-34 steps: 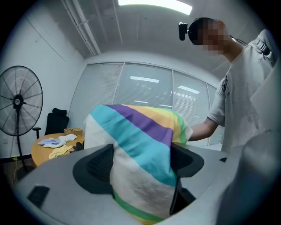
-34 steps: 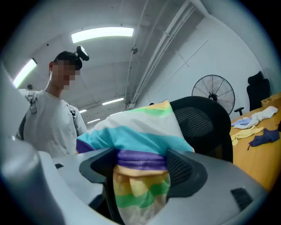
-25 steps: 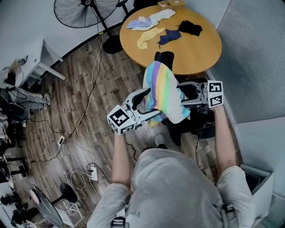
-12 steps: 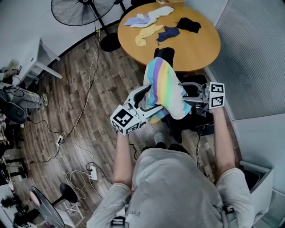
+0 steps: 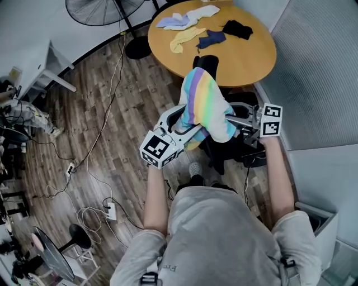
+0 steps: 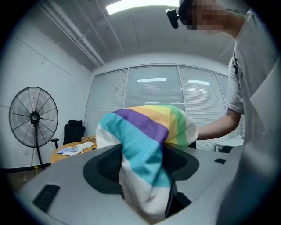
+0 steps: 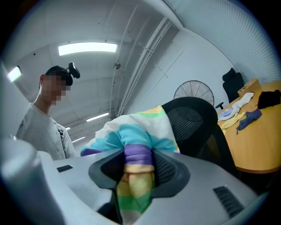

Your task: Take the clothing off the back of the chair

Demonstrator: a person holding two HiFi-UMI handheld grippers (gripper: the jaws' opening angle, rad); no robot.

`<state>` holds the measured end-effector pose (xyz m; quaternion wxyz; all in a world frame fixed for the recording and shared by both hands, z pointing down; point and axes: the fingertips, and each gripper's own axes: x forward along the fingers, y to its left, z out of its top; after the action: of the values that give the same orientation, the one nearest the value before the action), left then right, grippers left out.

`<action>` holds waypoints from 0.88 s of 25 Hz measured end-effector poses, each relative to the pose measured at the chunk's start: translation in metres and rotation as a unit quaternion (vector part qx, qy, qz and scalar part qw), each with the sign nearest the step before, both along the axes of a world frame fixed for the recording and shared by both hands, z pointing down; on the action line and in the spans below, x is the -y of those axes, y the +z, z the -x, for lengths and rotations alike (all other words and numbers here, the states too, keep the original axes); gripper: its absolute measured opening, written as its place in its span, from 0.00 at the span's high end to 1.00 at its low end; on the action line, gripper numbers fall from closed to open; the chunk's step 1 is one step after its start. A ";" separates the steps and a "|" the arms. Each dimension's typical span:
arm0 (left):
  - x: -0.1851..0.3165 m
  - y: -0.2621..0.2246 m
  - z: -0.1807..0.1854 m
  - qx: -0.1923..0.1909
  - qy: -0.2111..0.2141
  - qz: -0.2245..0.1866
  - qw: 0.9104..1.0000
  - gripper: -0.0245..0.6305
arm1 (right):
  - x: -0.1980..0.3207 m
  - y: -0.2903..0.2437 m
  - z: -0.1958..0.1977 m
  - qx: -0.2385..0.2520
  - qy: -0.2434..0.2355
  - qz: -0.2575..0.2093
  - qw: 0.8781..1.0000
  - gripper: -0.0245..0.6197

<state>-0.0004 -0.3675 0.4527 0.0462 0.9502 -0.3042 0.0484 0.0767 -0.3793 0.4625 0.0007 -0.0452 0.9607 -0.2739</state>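
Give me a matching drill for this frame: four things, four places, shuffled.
Things:
1. garment
2. fan
3. black cloth
4. chair

Places:
A. on the table
B. draped over the chair back
C. standing on the floor, left of the table
D. between the table and the person

Pairs: 1-B, 2-C, 3-A, 4-D

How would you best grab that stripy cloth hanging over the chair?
Pinch the striped clothing at its two hanging side edges, one from the left, one from the right. It drapes limp over the chair back, so the loose edges bunch easily, and it probably lifts straight up.
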 end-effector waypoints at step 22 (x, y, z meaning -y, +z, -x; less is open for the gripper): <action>-0.015 -0.004 0.009 0.013 -0.128 0.072 0.989 0.80 | 0.003 -0.015 -0.001 -0.065 0.108 -0.075 0.989 0.79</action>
<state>-0.0089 -0.3529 0.4483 0.1165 0.8969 -0.4198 0.0759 0.0776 -0.3825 0.4471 -0.0292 -0.1658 0.9662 -0.1955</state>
